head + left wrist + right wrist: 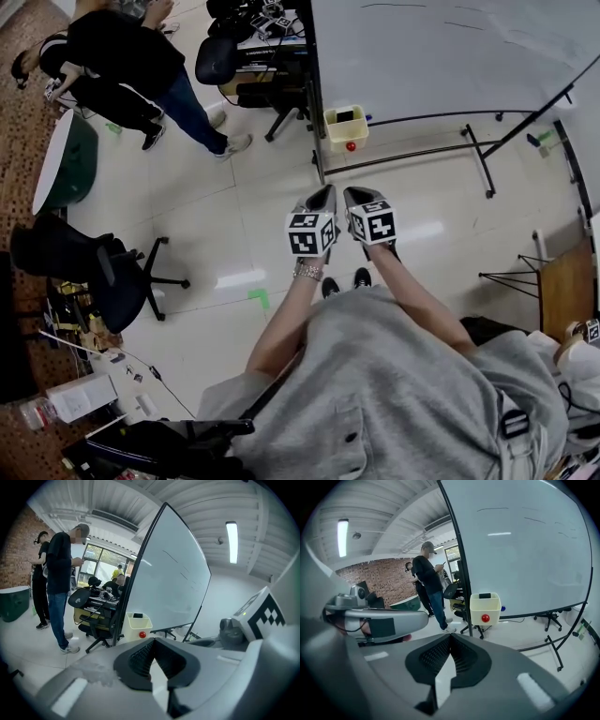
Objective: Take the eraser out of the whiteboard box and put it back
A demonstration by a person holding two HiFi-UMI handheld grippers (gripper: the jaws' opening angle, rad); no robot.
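Note:
A pale yellow whiteboard box (345, 128) hangs on the whiteboard's frame, with a red knob on its front. The black eraser (344, 115) lies inside it. Both grippers are held side by side well short of the box, pointing towards it. My left gripper (328, 191) is shut with nothing in it, and so is my right gripper (355, 192). The left gripper view shows the box (136, 626) and eraser (137, 616) beyond the closed tips of the left gripper (153, 640). In the right gripper view the box (485, 609) and eraser (484, 596) lie ahead of the right gripper (451, 636).
The whiteboard (441, 47) stands on a wheeled black frame (478, 155). A person in dark clothes (131, 56) stands at the upper left. An office chair (103, 272) is at the left, another chair (217, 61) beside the board, and a green round table (66, 159) at the far left.

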